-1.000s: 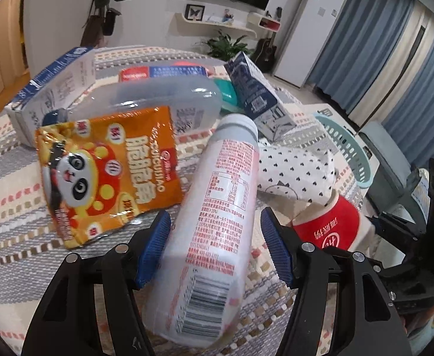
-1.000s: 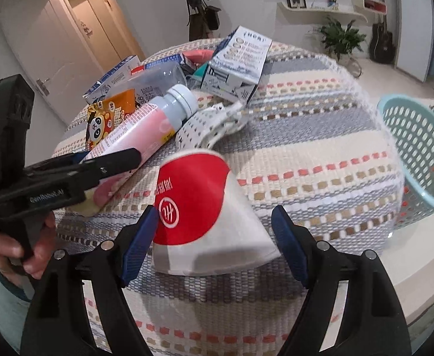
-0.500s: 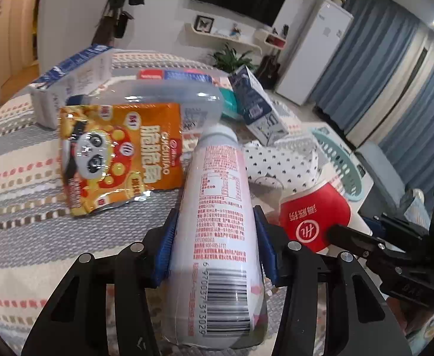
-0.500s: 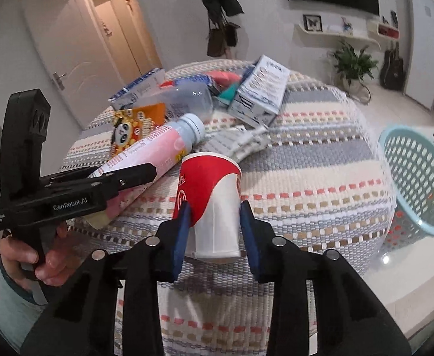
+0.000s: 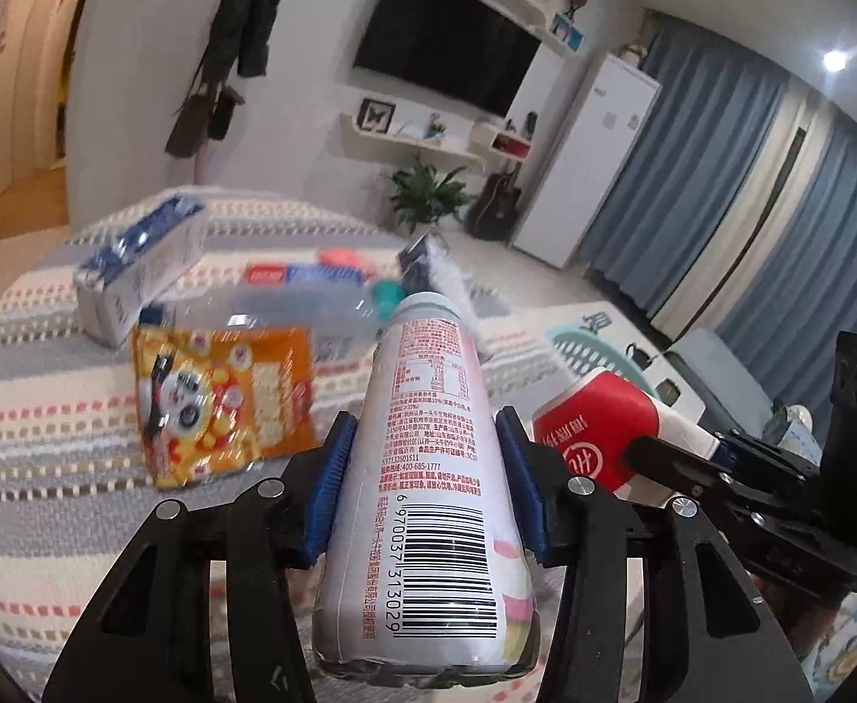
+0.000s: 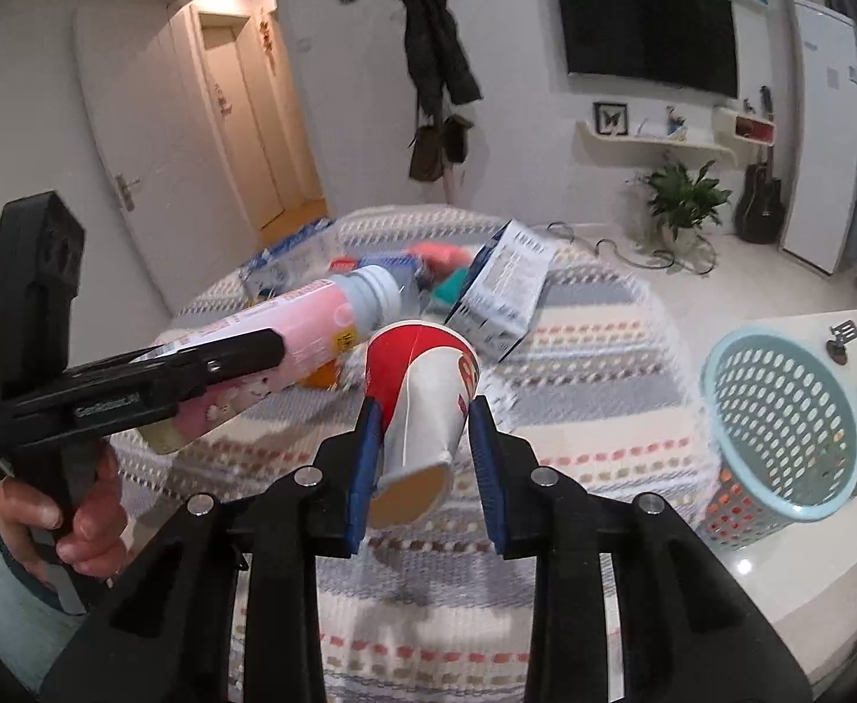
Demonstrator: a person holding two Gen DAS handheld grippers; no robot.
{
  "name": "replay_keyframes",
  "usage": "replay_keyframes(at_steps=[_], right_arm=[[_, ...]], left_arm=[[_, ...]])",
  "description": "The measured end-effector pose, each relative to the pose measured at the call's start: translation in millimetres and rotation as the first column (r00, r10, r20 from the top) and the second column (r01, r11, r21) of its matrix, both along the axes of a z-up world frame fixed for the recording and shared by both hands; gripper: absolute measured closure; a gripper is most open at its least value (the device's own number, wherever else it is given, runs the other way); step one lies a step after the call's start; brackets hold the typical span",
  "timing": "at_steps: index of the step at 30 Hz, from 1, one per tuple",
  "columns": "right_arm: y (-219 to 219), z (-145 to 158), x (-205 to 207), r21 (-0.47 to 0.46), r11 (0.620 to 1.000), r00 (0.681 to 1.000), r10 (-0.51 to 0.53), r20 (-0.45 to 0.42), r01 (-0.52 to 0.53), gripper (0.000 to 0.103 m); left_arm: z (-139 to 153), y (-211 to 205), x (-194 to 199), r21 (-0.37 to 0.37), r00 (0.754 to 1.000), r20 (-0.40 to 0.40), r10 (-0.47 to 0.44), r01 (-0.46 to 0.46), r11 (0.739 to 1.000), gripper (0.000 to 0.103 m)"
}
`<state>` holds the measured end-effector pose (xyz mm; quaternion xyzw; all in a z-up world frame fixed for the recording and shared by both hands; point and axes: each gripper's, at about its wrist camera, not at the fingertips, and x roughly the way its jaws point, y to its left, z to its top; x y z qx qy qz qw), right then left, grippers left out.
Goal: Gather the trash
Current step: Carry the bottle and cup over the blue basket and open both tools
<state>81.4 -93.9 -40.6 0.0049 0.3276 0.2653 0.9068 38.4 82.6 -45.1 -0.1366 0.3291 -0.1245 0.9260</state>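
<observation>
Bottle point(image 5: 428, 468) clamped in left jaws, cup point(image 6: 422, 398) in right; snack bag point(image 5: 223, 404), cartons point(image 6: 498, 293) w/ basket point(image 6: 779, 427) nearby.

We see the bottle point(image 5: 428, 468) between the left gripper point(image 5: 425, 486) pads, above the table point(image 5: 30, 468); the snack bag point(image 5: 223, 398) lies left, cartons point(image 5: 135, 275) behind it. Right of the cup point(image 6: 422, 398) (clamped in the right gripper point(image 6: 425, 468)) stands the basket point(image 6: 779, 433).

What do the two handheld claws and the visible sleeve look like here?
Both claws, left claw and right claw, are matte black plastic frames with silver round screw heads and ribbed blue pads. Seen from the right wrist camera, the left unit has white lettering on its side and a black boxy block on top. The sleeve is light blue-grey.
</observation>
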Motion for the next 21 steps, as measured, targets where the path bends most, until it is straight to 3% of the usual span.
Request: replay_keyframes(at_steps=[11, 16, 21], right_arm=[[-67.9, 35.5, 30.7, 0.023, 0.981, 0.976, -0.194, 0.101, 0.193, 0.075], [-113.9, 36.5, 57.5, 0.033, 0.956, 0.951, -0.293, 0.102, 0.291, 0.075], [-167.9, 23.8, 88.3, 0.045, 0.919, 0.916, -0.393, 0.082, 0.391, 0.075]], left_arm=[[45.2, -61.0, 50.2, 0.034, 0.991, 0.077, -0.108, 0.106, 0.994, 0.056], [59.2, -108.2, 87.1, 0.064, 0.980, 0.096, -0.173, 0.168, 0.984, 0.056], [52.3, -159.5, 123.3, 0.069, 0.968, 0.065, -0.243, 0.239, 0.969, 0.056]])
